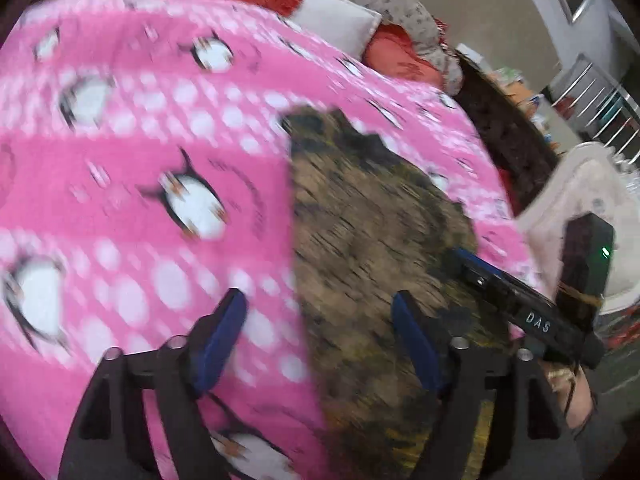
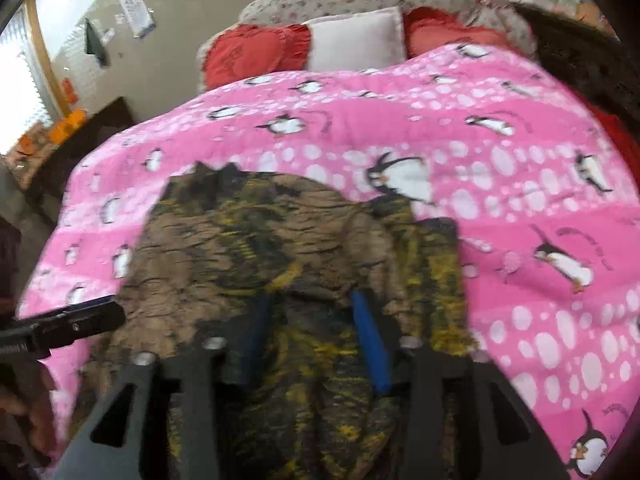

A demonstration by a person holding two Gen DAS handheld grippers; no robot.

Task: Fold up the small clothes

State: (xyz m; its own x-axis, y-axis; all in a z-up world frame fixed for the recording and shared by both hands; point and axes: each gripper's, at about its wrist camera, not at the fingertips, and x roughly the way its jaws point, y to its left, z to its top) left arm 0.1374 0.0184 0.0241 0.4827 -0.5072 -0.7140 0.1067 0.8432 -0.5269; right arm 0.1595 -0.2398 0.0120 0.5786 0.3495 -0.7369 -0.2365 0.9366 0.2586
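While the bed under its pink penguin-print fleece blanket carries everything, the one garment in view, a brown, black and yellow mottled knit piece, lies spread near the blanket's near edge, reaching toward the middle. It looks partly folded: one side seems doubled over into a ridge, though blur makes the layers hard to read. Squaring it up and making a final fold appear still to be done. The left claw stands apart over the garment's edge, with nothing pinched. The right claw also stands apart, low over the cloth, its blue pads not pressing it.
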